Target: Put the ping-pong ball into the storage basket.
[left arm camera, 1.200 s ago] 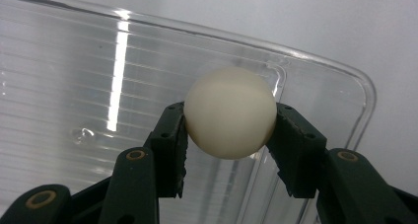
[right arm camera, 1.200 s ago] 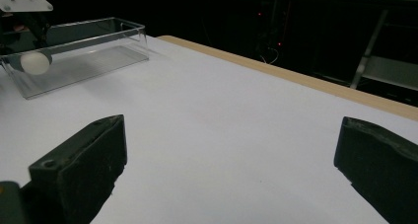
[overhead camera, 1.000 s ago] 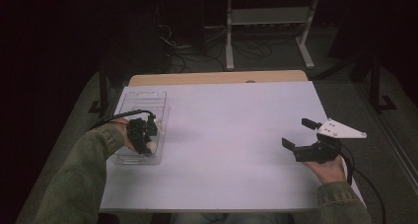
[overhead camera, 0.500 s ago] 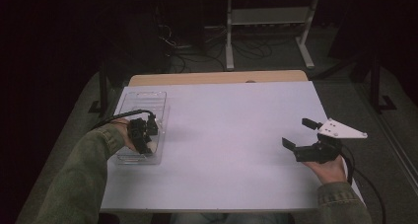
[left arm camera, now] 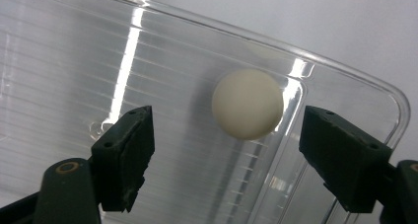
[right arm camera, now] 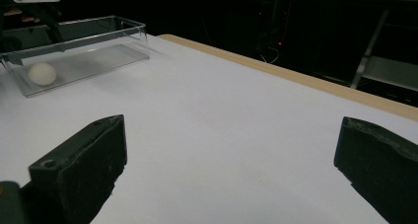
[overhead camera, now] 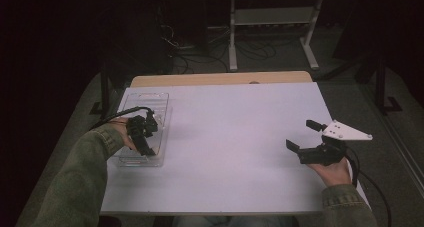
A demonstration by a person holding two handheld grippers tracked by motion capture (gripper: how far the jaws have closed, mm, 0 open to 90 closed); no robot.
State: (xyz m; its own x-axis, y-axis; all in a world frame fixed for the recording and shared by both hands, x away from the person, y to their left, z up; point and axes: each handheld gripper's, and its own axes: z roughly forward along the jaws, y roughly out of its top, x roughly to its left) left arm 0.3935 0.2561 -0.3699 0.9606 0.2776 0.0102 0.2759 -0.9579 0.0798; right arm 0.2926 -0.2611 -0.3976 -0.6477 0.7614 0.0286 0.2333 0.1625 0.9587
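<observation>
Change: none | left claw (left arm camera: 224, 135) stays open over ball (left arm camera: 247, 104)

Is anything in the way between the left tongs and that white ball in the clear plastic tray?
Nothing visible is. The left tongs hang open directly above the small white ball, which lies in a corner of the clear plastic tray, close to its wall.

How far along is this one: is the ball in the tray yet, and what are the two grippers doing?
The white ball already lies inside the clear tray, near a corner. The left gripper hangs over it with jaws open, not touching. The right gripper waits open above the table. Left to do: probably just drawing the left hand away.
</observation>
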